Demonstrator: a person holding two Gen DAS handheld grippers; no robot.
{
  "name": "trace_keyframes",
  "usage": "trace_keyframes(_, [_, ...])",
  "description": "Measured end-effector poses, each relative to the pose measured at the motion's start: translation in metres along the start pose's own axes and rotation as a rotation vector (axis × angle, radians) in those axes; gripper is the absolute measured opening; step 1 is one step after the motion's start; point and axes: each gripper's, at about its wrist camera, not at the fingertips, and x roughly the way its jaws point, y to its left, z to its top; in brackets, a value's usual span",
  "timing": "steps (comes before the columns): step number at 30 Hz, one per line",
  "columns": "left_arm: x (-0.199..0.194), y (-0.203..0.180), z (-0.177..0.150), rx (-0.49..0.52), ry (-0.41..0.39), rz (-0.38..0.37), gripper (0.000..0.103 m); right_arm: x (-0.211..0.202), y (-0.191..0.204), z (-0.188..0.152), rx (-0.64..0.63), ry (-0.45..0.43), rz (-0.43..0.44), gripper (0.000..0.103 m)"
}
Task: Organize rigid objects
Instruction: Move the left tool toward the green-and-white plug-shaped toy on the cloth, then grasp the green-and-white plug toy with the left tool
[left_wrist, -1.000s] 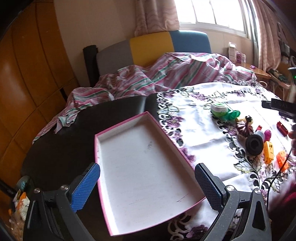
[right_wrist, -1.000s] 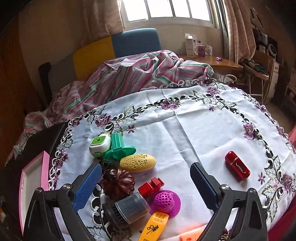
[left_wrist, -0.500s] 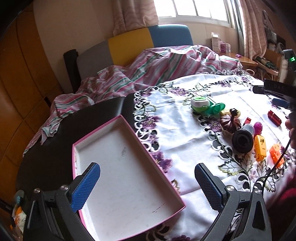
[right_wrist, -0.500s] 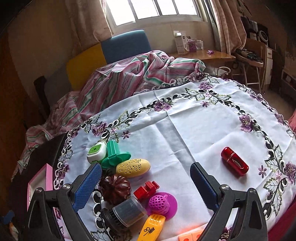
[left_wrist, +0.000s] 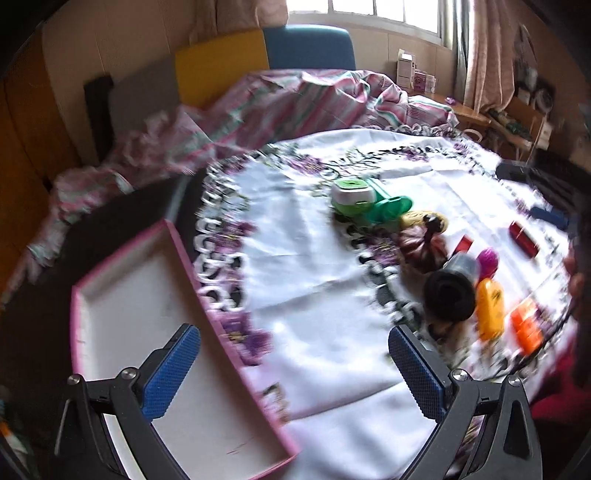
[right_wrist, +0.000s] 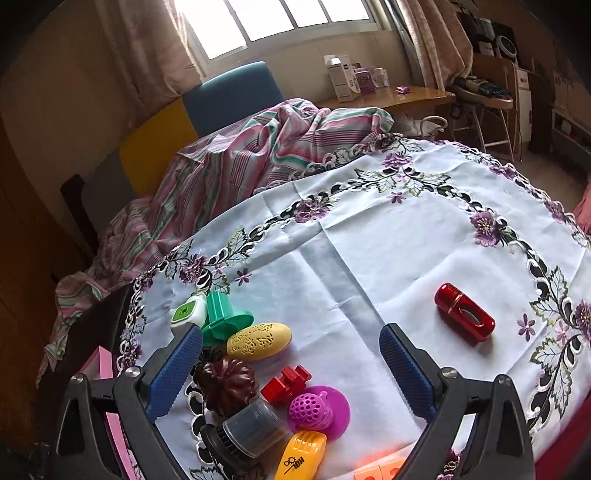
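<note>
**Both claws spread above a cloth-covered table of small objects**

A white tablecloth (right_wrist: 369, 258) with purple flower embroidery covers the round table. Behind it lie a striped blanket (right_wrist: 258, 147), a yellow-and-blue chair back (left_wrist: 266, 55) and a bright window (right_wrist: 280, 22).

The left claw (left_wrist: 291, 369) is spread wide and empty over a pink-rimmed white tray (left_wrist: 147, 332), which sits at the cloth's left edge. This view is blurred.

The right claw (right_wrist: 291, 373) is also spread and empty. Its sharp view shows a red case (right_wrist: 463, 315) lying apart from the cluster: yellow oval (right_wrist: 258, 341), dark fluted mould (right_wrist: 225, 386), magenta strainer (right_wrist: 319, 406).
</note>
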Motion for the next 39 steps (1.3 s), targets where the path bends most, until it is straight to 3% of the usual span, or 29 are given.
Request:
trace_keyframes(6, [0.023,-0.004,0.039,-0.060,0.019,-0.113,0.102,0.002,-0.007,0.001,0.039,0.015,0.007,0.099])
trace_keyframes(15, [0.088,-0.008,0.102,-0.113,0.077,-0.135,0.089,0.006,-0.002,-0.001,0.021,0.042,0.021,0.099])
trace_keyframes(22, [0.140,-0.032,0.138,-0.130,0.140,-0.141,0.086,0.012,-0.002,-0.003,0.021,0.063,0.017,0.099])
trace_keyframes(26, [0.173,-0.042,0.146,-0.127,0.208,-0.144,0.080,0.014,-0.002,-0.003,0.020,0.068,0.012,0.099])
trace_keyframes(27, [0.177,-0.039,0.146,-0.153,0.200,-0.166,0.075,0.014,-0.003,-0.003,0.017,0.070,0.006,0.099])
trace_keyframes(29, [0.179,-0.025,0.146,-0.242,0.196,-0.240,0.053,0.014,-0.004,-0.004,0.017,0.071,-0.003,0.098])
trace_keyframes(31, [0.180,-0.015,0.144,-0.279,0.214,-0.282,0.053,0.015,-0.004,-0.003,0.018,0.069,-0.010,0.095])
trace_keyframes(35, [0.174,-0.010,0.137,-0.260,0.219,-0.319,0.053,0.017,-0.005,-0.004,0.026,0.083,-0.009,0.095])
trace_keyframes(39, [0.184,-0.018,0.130,-0.211,0.269,-0.271,0.059,0.018,-0.009,-0.003,0.041,0.080,-0.029,0.095])
